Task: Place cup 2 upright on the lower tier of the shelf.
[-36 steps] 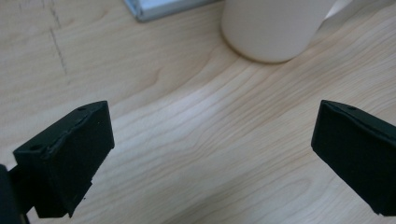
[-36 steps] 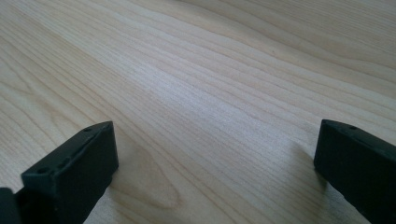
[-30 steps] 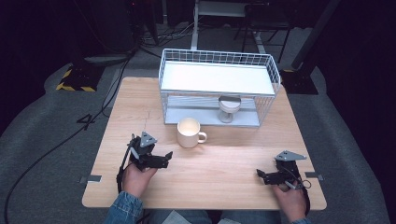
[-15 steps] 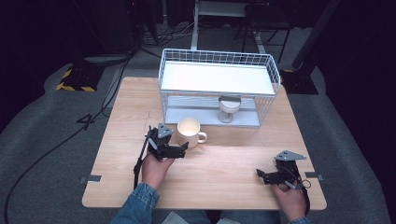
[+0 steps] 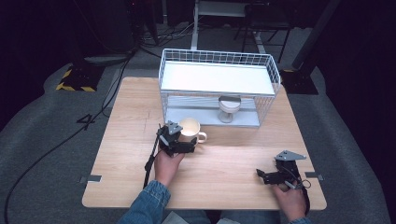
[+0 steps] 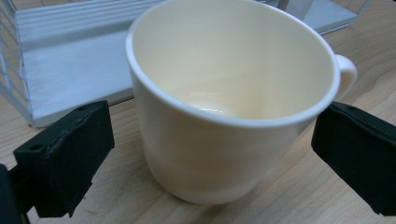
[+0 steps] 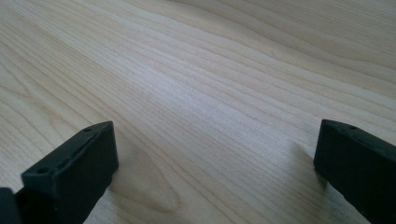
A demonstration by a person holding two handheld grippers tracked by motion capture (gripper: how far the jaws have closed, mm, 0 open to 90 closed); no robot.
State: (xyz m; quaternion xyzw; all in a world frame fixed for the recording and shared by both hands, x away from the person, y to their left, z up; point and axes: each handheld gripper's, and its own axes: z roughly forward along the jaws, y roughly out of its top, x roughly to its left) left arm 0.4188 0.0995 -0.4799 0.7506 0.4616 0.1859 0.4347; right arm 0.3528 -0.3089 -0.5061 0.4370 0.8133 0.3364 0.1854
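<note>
Right gripper (image 5: 267, 176) idles near the table's (image 5: 233, 163) near-right edge, jaws spread, nothing held. Left gripper (image 5: 186, 143) brackets the cream mug (image 6: 224, 102) at centre, jaws wide, no contact yet. Next: squeeze evenly. Beyond, the white wire rack (image 5: 219, 88).
</note>
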